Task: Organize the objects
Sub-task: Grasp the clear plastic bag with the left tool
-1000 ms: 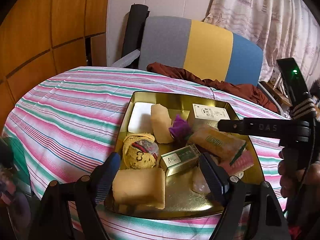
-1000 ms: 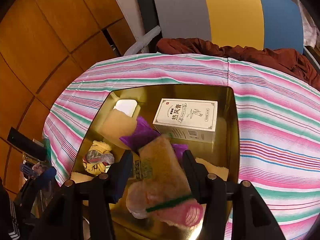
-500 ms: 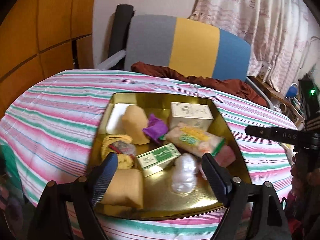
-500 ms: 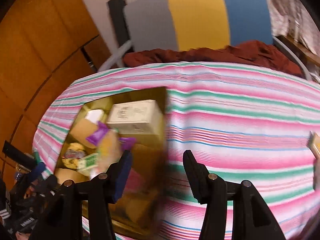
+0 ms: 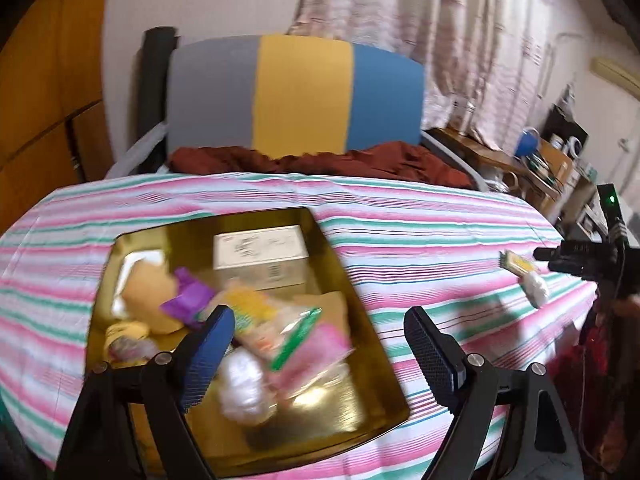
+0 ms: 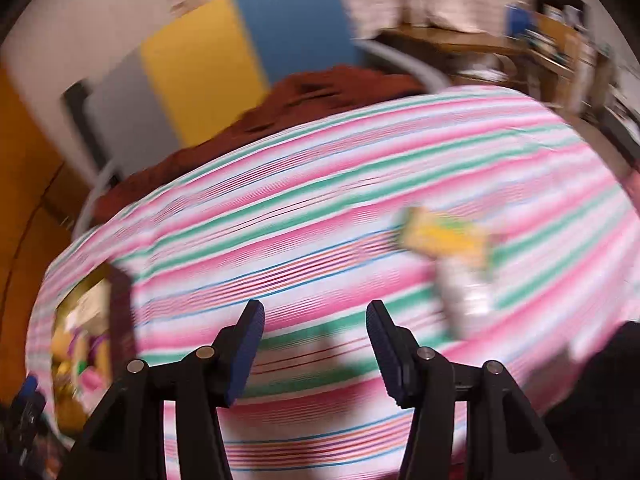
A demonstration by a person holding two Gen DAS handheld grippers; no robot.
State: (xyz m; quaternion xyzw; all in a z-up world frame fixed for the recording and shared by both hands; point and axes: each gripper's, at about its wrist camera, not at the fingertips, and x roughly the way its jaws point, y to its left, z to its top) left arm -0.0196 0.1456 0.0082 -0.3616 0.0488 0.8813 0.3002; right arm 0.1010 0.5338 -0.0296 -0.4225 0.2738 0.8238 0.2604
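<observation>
**Tray crowded, both grippers empty**

The square gold metal tray (image 5: 356, 312) sat on the pink-and-green striped tablecloth (image 5: 420, 232), holding a cream cardboard box (image 5: 260, 252) and blurred packets. Left gripper (image 5: 316, 348) stood wide apart, empty; right gripper (image 6: 316, 344) partly open, empty.

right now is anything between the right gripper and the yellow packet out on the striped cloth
Nothing visible. Only bare striped tablecloth lies between the open, empty right gripper and the yellow packet. A white bundle sits against the packet's near end, off to the side; the picture is blurred.
</observation>
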